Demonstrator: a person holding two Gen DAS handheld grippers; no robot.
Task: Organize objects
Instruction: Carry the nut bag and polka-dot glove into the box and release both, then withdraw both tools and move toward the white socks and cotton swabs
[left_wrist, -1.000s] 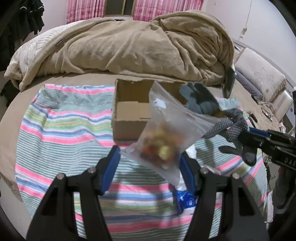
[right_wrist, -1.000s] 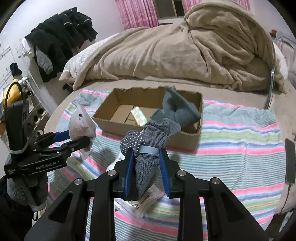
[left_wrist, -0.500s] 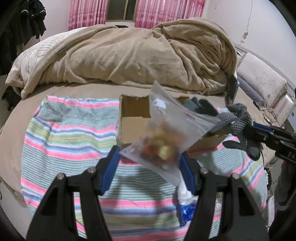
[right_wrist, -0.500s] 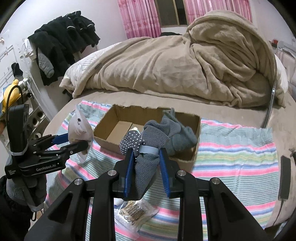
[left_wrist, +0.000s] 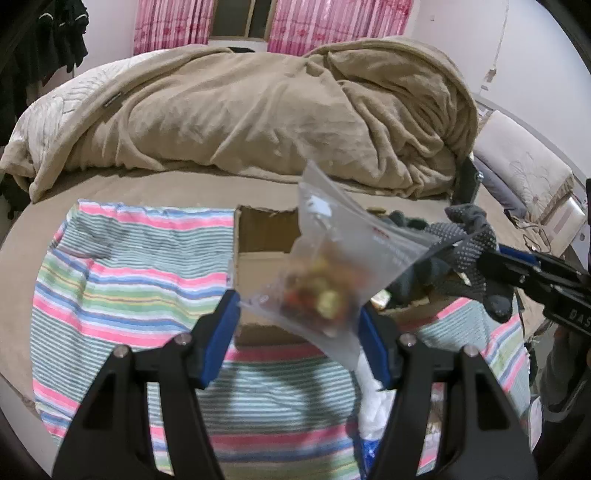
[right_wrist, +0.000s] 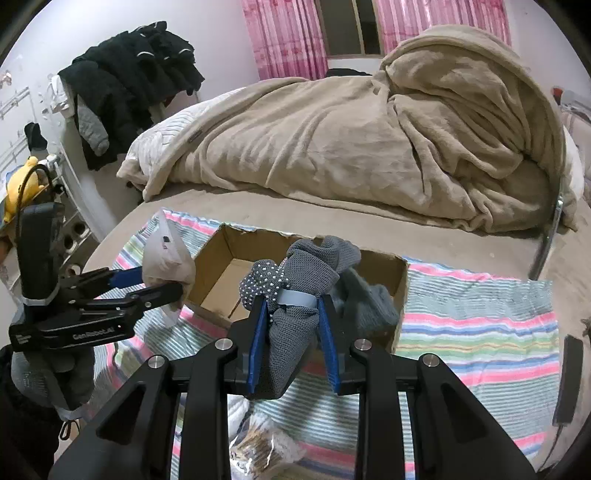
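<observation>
While both grippers hang above the bed, each carries something. Left gripper (left_wrist: 299, 328) has its blue-padded jaws pinching a clear plastic zip bag of small red and yellow pieces (left_wrist: 334, 273), held in the air in front of the open brown cardboard box (left_wrist: 258, 258); in the right wrist view the same bag (right_wrist: 168, 258) sits at the box's left wall, outside it, with the left gripper (right_wrist: 162, 286) reaching in from the left. Right gripper (right_wrist: 293, 332) has jaws pressed onto a bundled grey knit glove with white grip dots and a pale blue band (right_wrist: 291, 295), lifted just in front of the box (right_wrist: 369, 258), above its near wall. In the left wrist view the glove (left_wrist: 469, 243) hangs over the box's right end.

A second grey knit glove (right_wrist: 365, 302) lies inside the box against its right side. Box rests on a multicolour striped cloth (left_wrist: 129, 269) spread over the bed. A small clear packet of tan sticks (right_wrist: 262, 445) lies on the cloth under the right gripper. A rumpled beige fleece blanket (right_wrist: 351, 136) is heaped behind the box. Pink curtains (left_wrist: 332, 22) hang at the back wall; dark clothes (right_wrist: 129, 96) are piled on a rack to the left.
</observation>
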